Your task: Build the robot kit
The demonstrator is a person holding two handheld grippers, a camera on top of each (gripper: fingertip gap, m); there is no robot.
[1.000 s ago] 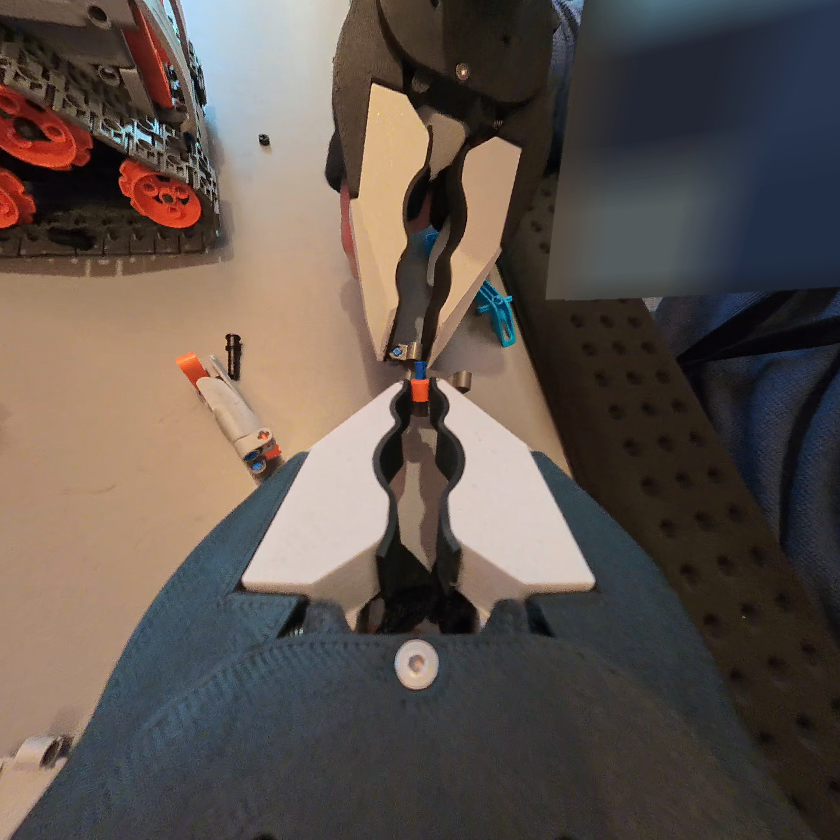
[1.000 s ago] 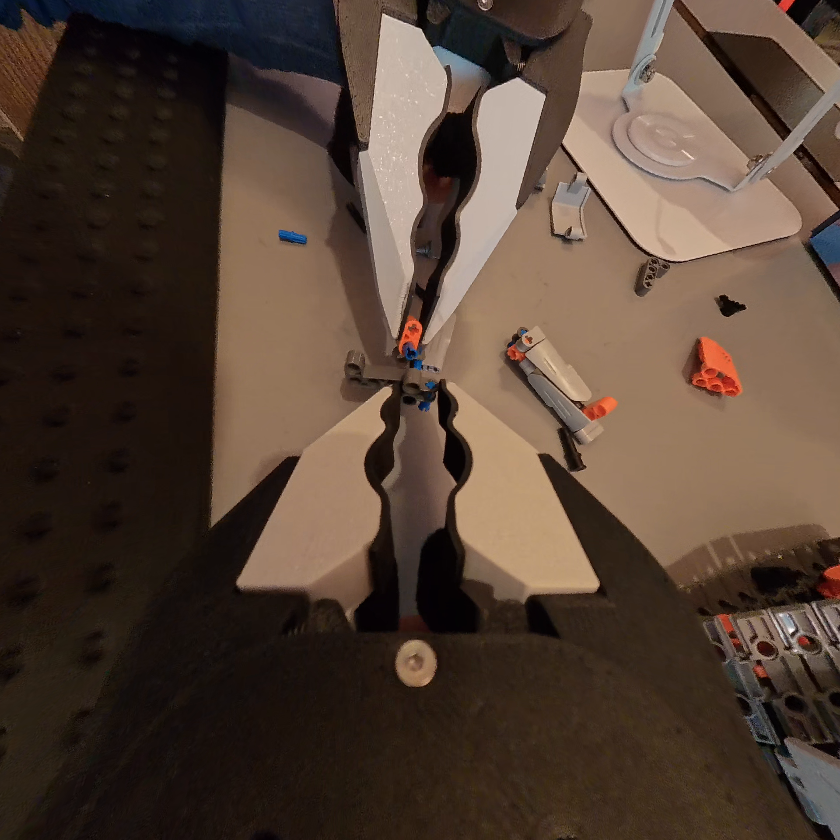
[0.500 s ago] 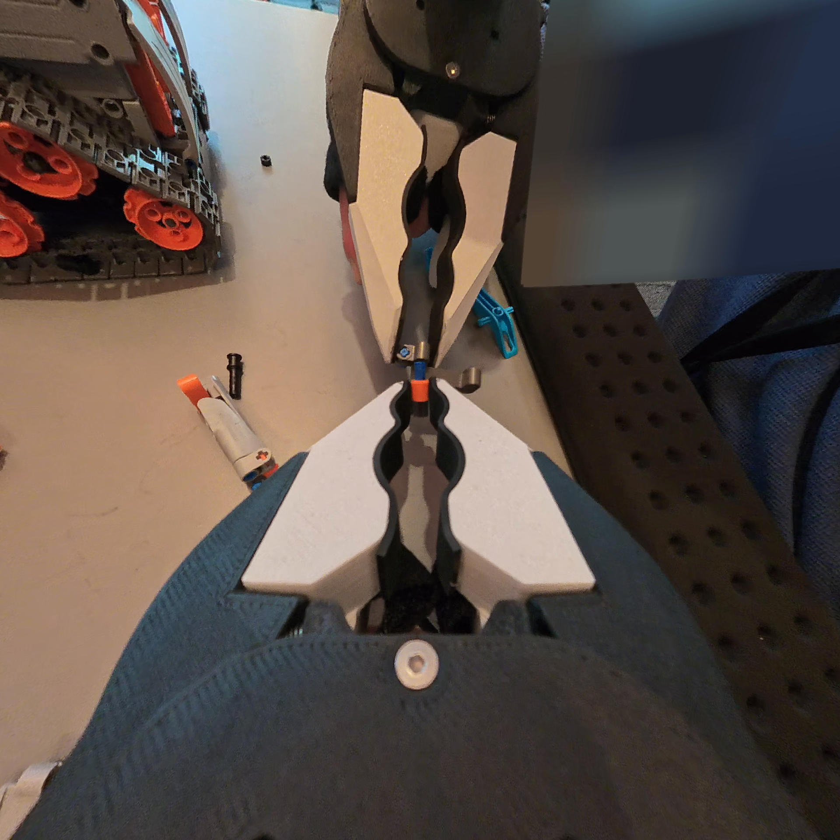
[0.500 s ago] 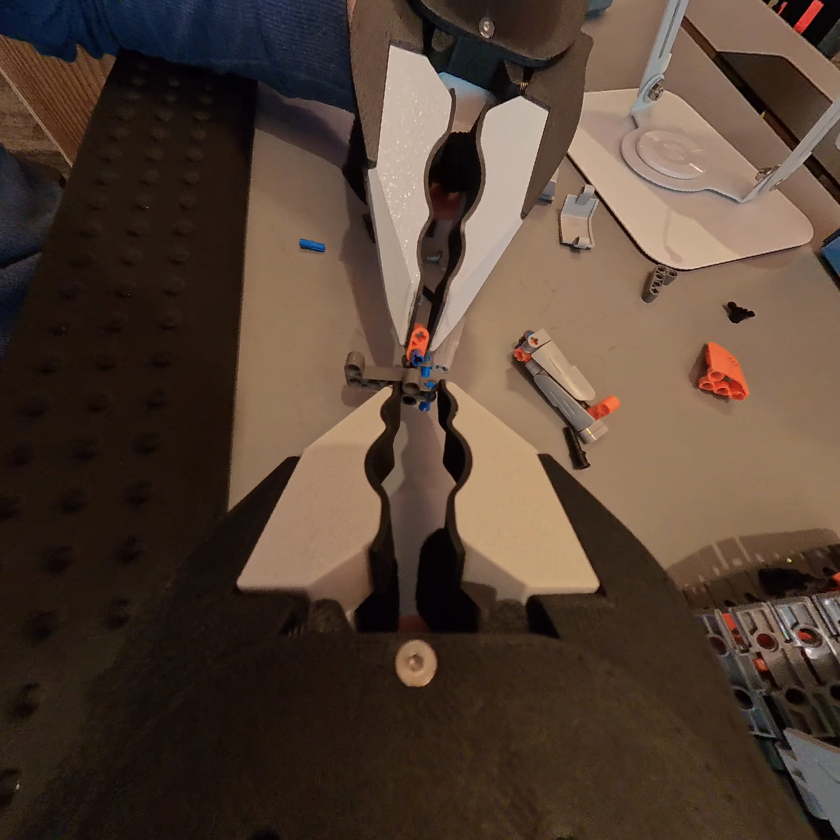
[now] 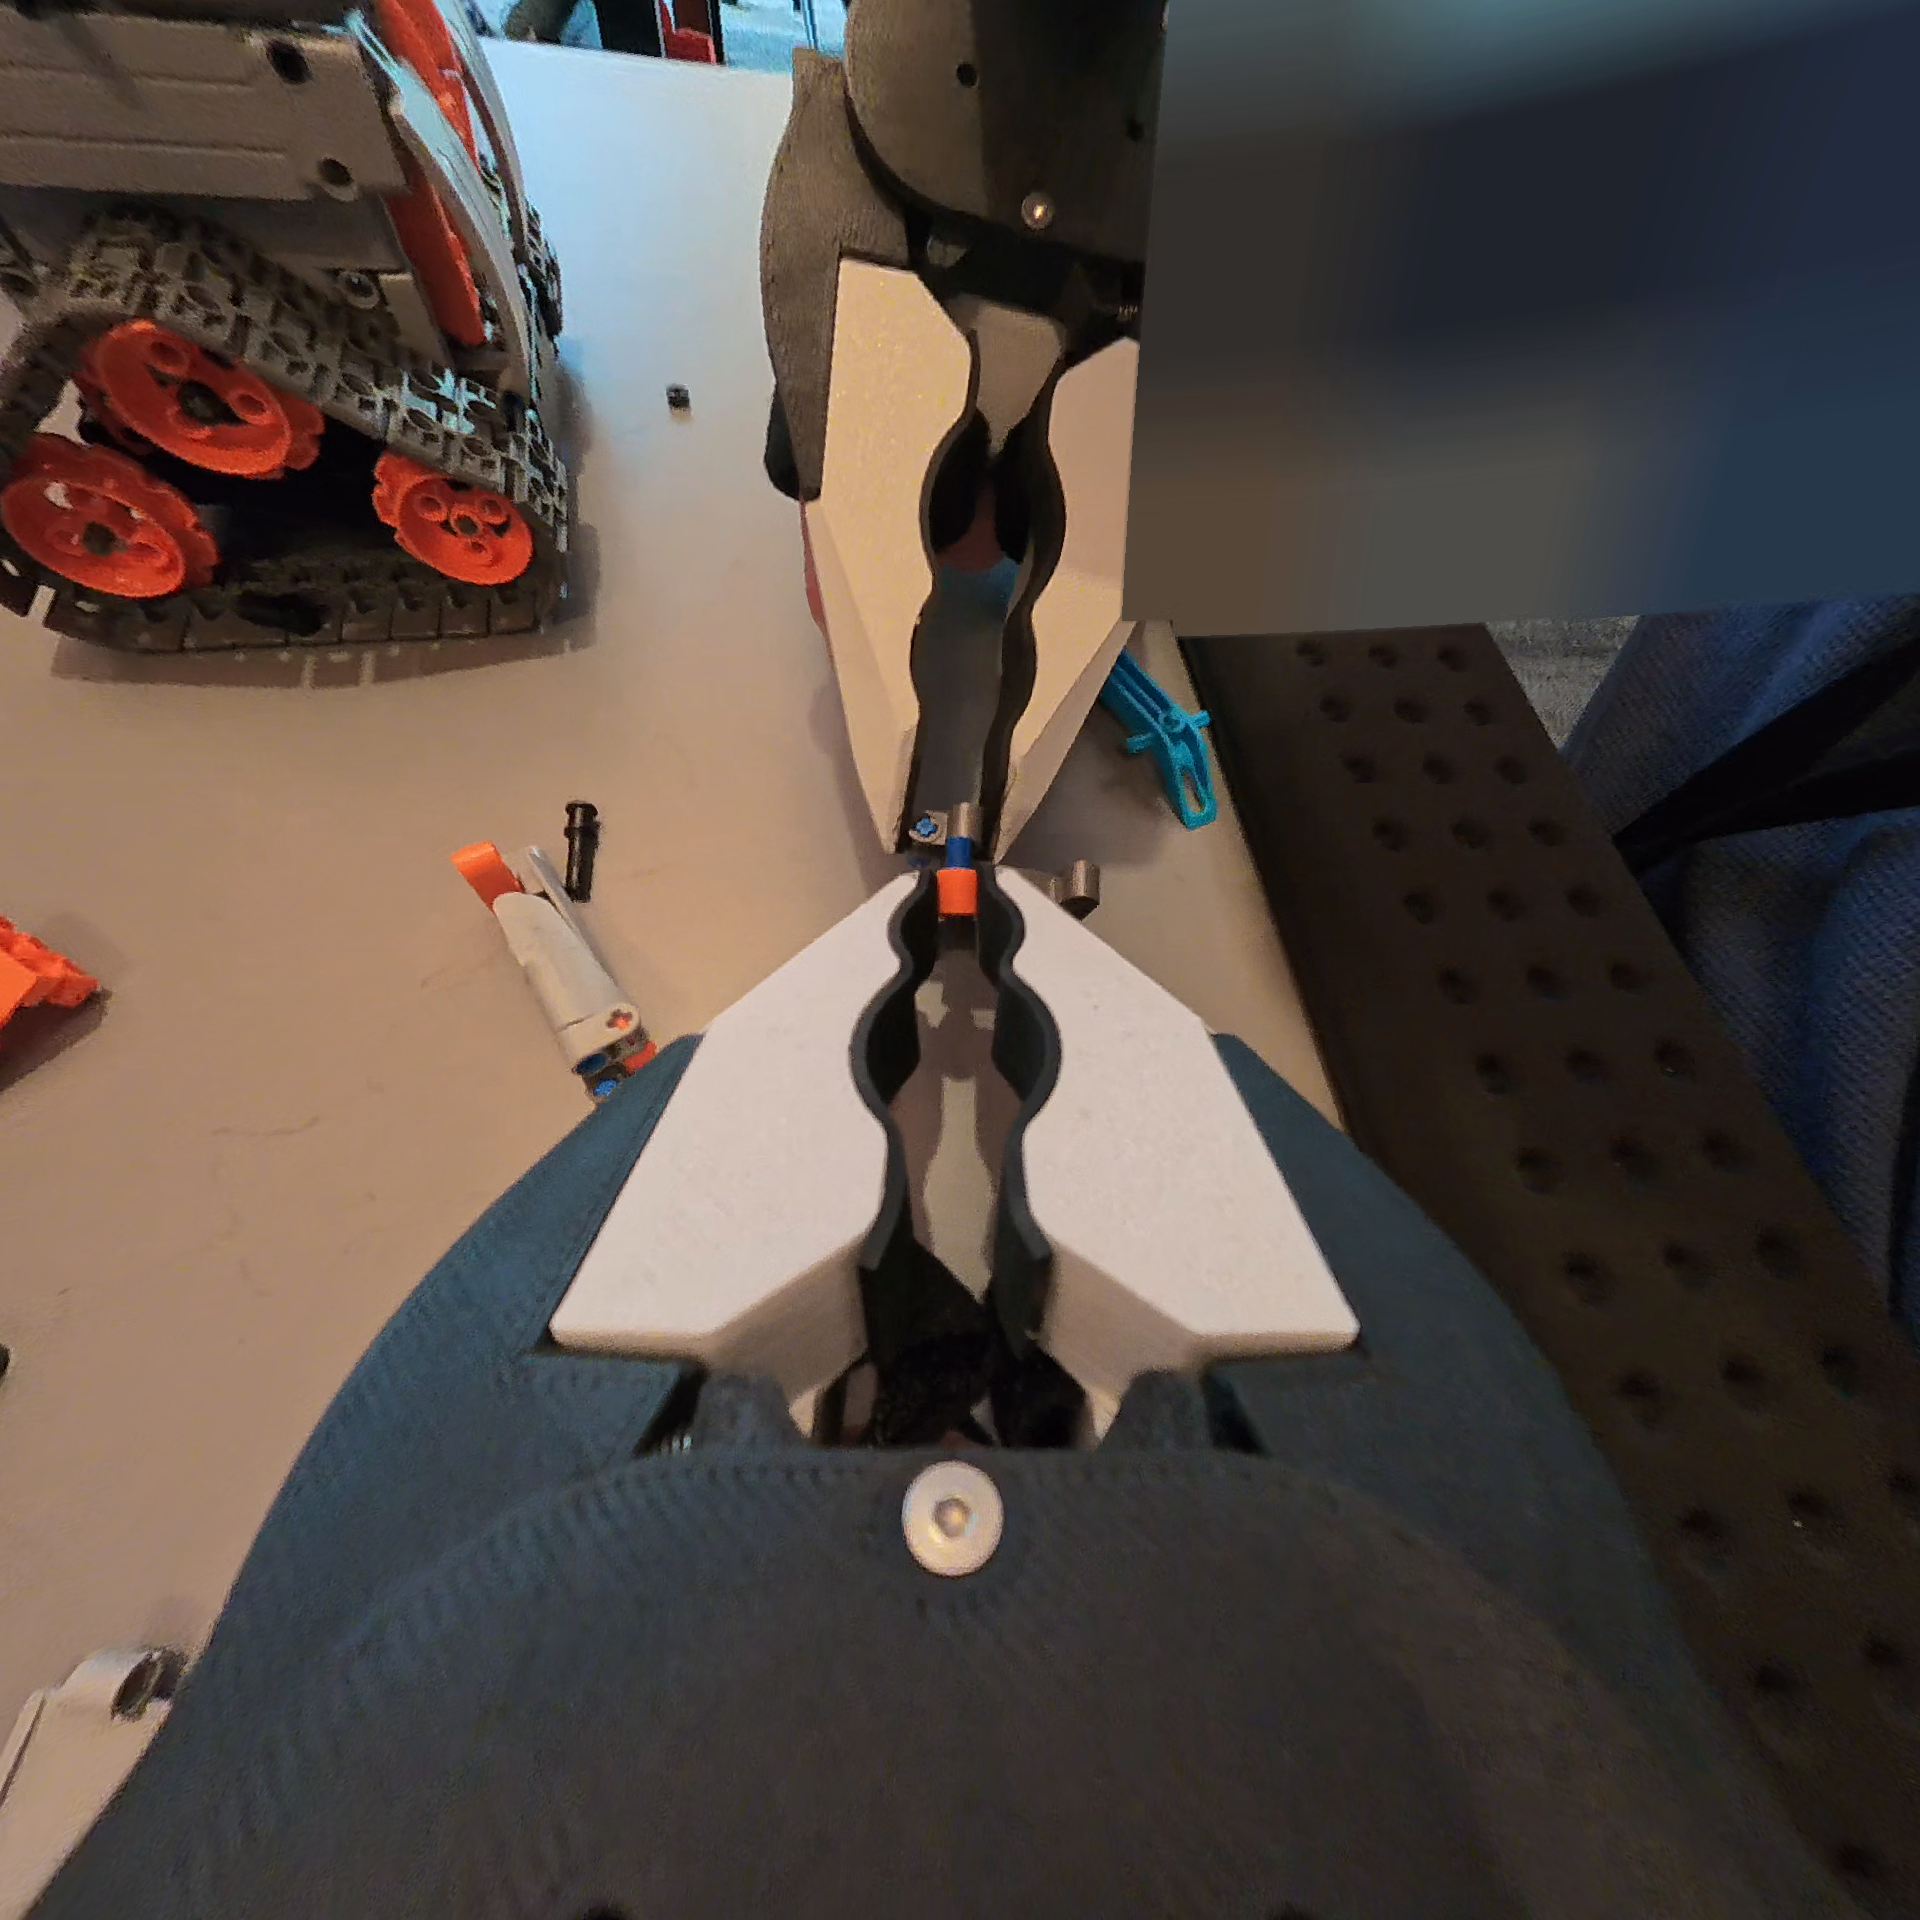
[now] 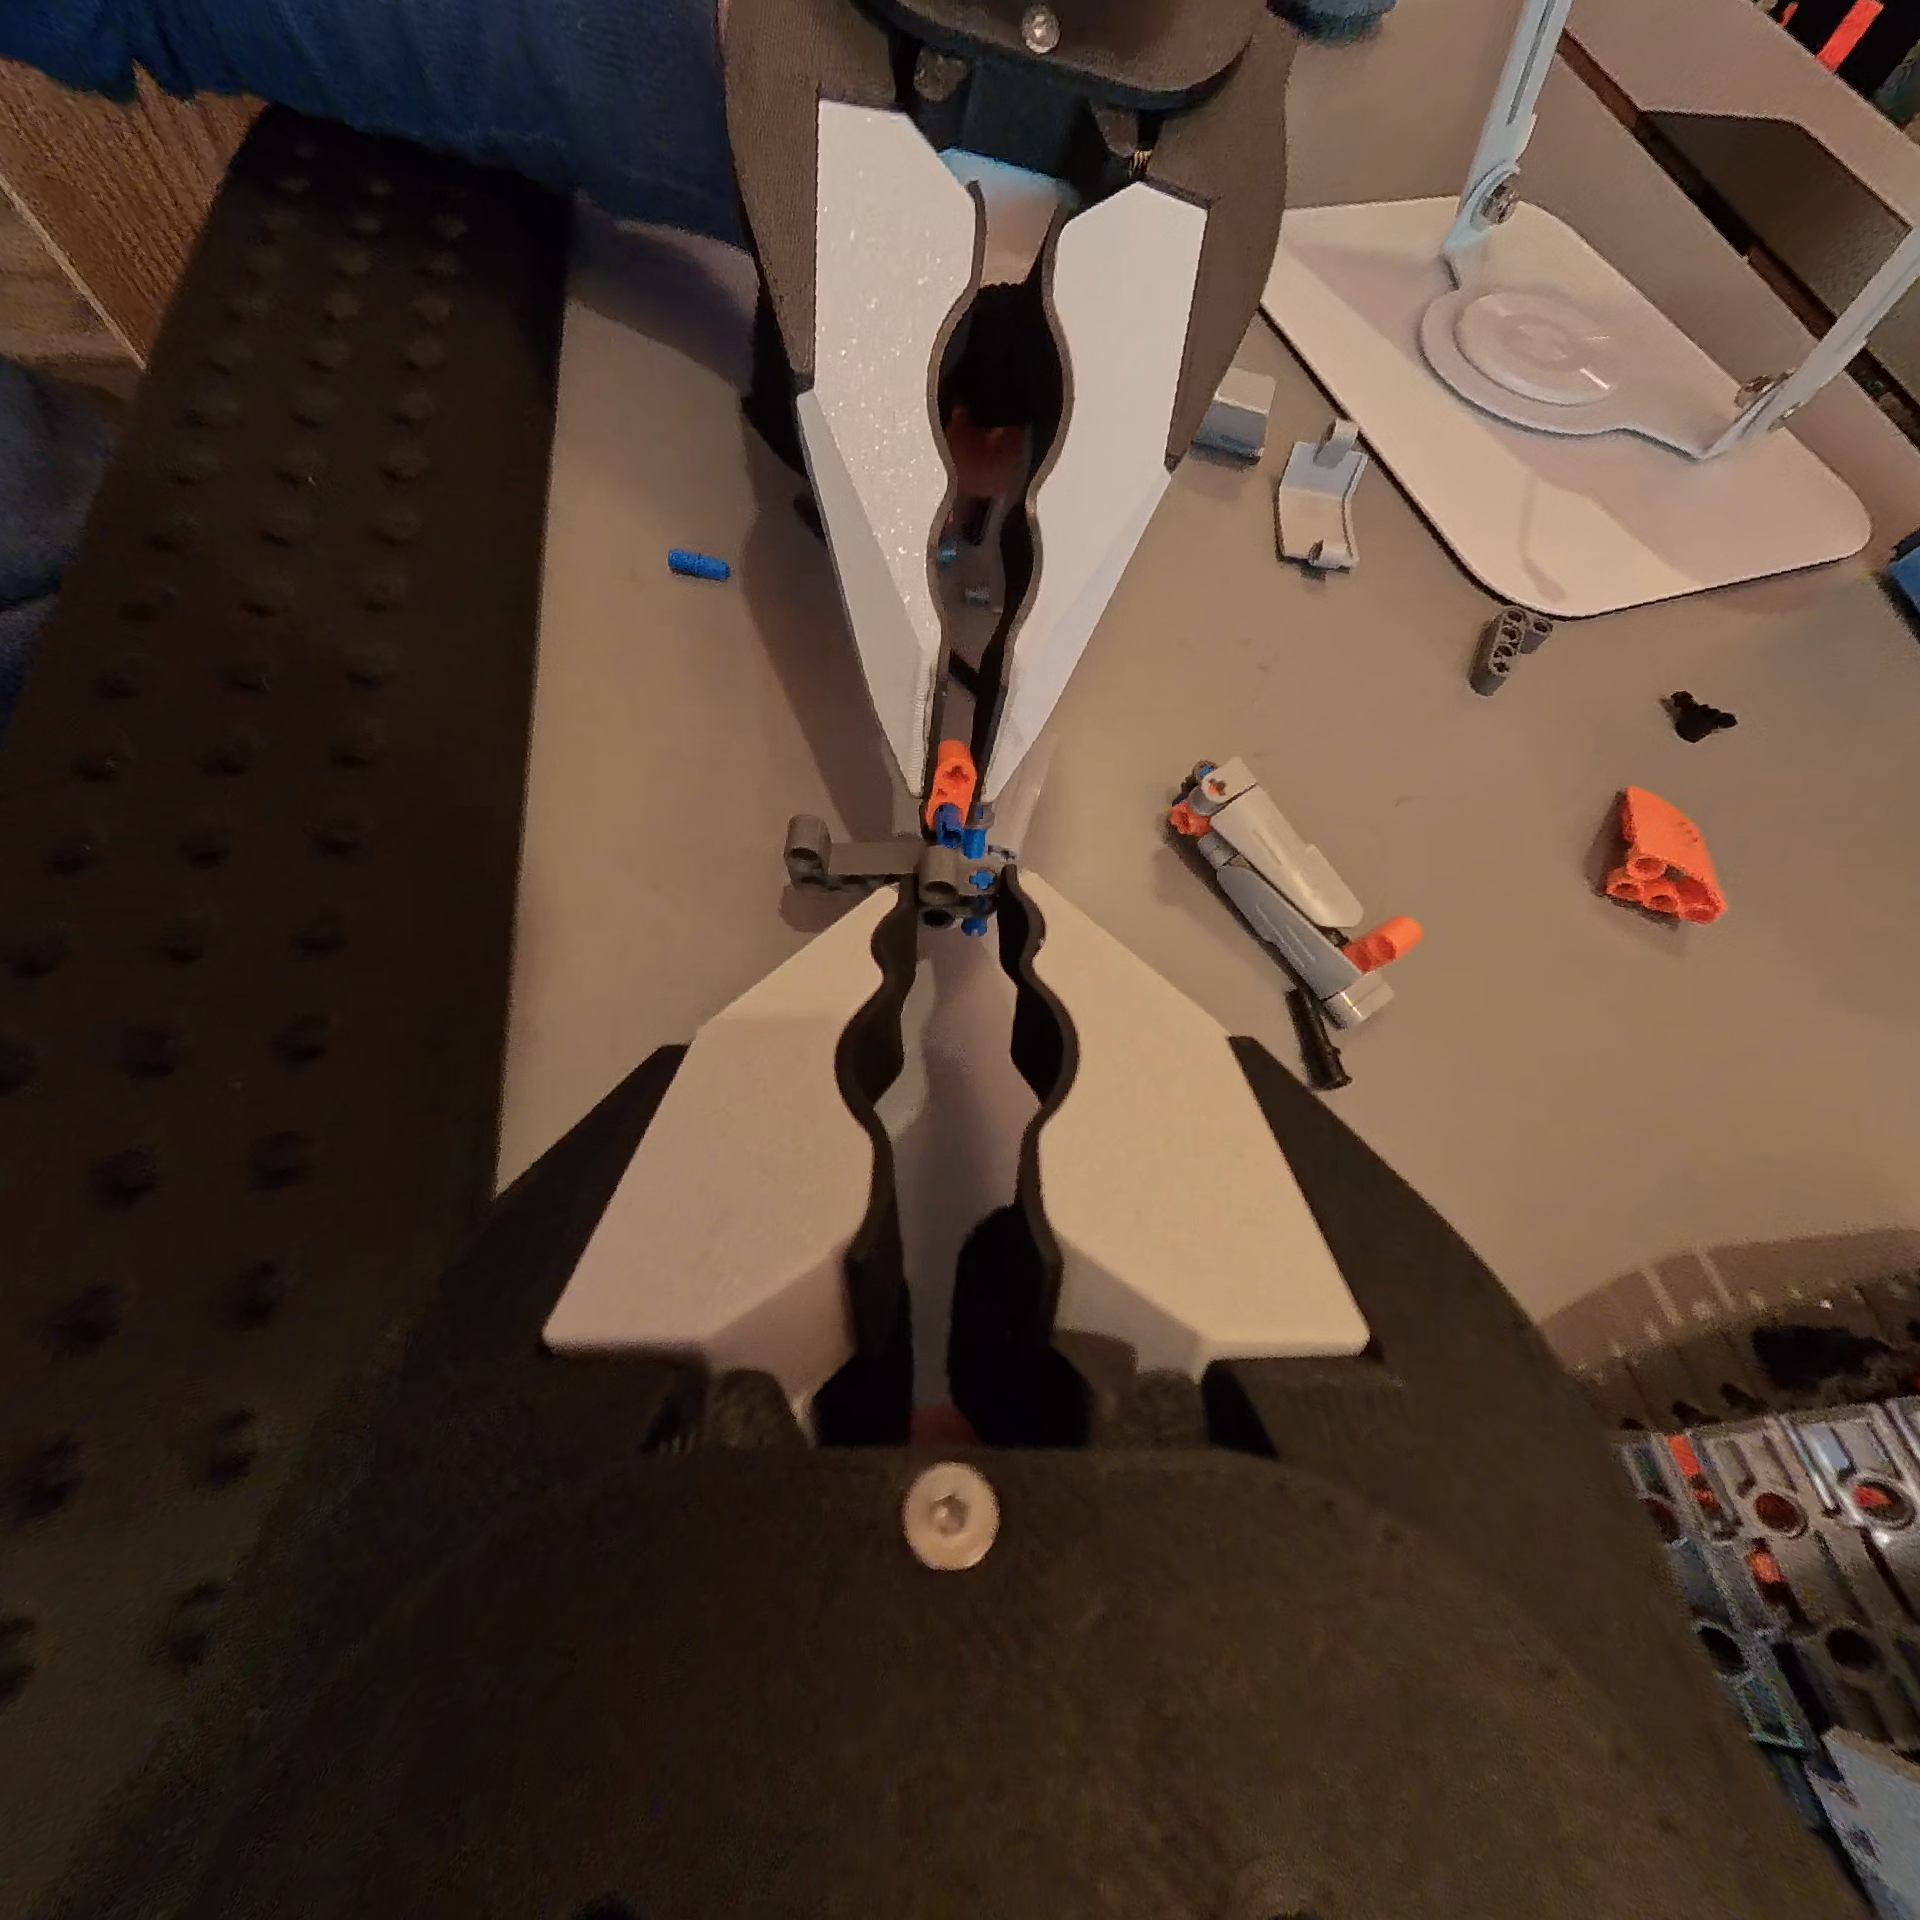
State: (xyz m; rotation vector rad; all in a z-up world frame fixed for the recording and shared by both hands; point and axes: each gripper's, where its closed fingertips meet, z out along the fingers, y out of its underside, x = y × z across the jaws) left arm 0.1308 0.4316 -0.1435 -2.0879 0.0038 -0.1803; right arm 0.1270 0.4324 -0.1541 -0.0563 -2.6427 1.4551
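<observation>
My left claw (image 5: 954, 902) is closed on a small orange connector (image 5: 954, 896) with a blue pin at its tip; my right claw (image 6: 951, 902) pinches a grey beam piece (image 6: 940, 871) carrying blue pins. The two claws meet tip to tip above the bench (image 6: 1143, 1060). I judge the pin must stay square to its hole, pressed gently; whether it is seated I cannot quite see. Near by lie a grey and orange sub-assembly (image 6: 1283, 902), an orange block (image 6: 1660, 857), a tracked model (image 5: 270, 416) and a black studded mat (image 6: 270, 831) close alongside
</observation>
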